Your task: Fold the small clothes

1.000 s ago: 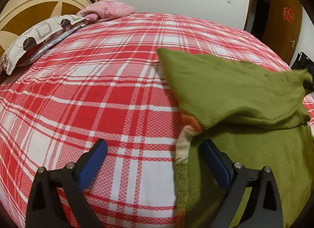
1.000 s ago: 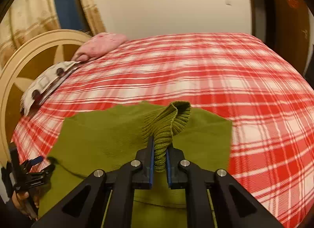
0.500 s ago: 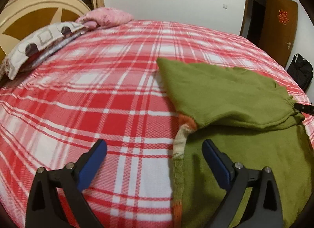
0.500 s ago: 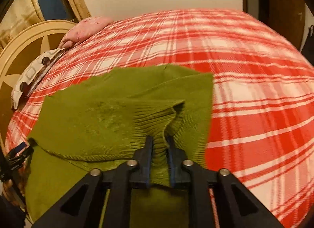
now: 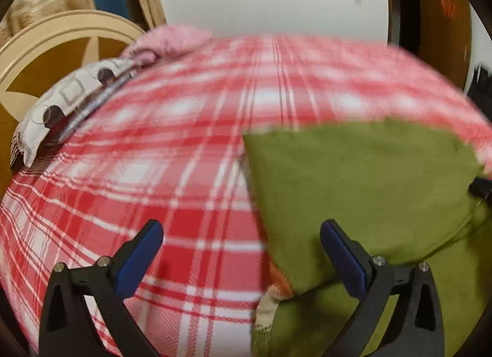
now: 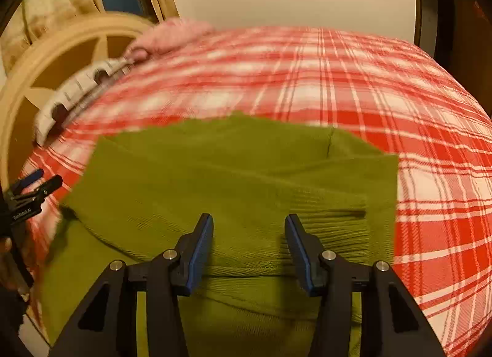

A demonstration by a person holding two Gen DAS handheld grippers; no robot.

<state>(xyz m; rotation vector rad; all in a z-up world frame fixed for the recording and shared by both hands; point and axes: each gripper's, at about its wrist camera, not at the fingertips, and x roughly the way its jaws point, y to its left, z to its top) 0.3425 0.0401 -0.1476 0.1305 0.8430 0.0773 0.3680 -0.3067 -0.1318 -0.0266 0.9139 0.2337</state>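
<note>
An olive-green knit sweater (image 6: 233,178) lies on the red plaid bed, its far part folded over the near part, ribbed cuff (image 6: 335,221) on top. In the left wrist view the sweater (image 5: 363,184) fills the right side, with an orange and cream trim (image 5: 270,298) at its near left edge. My right gripper (image 6: 249,234) is open and empty just above the fold. My left gripper (image 5: 240,243) is open and empty, its right finger over the sweater's left edge. The left gripper also shows at the left edge of the right wrist view (image 6: 30,191).
The bed's red plaid cover (image 6: 399,105) stretches away on all sides. A patterned pillow (image 5: 61,108) and a pink pillow (image 5: 166,43) lie by the cream headboard (image 5: 40,58) at far left. A dark doorway (image 5: 406,9) and wooden door stand at far right.
My right gripper has opened and let go of the sweater's cuff, which now lies flat on the folded sweater. My left gripper has shifted; its view is blurred.
</note>
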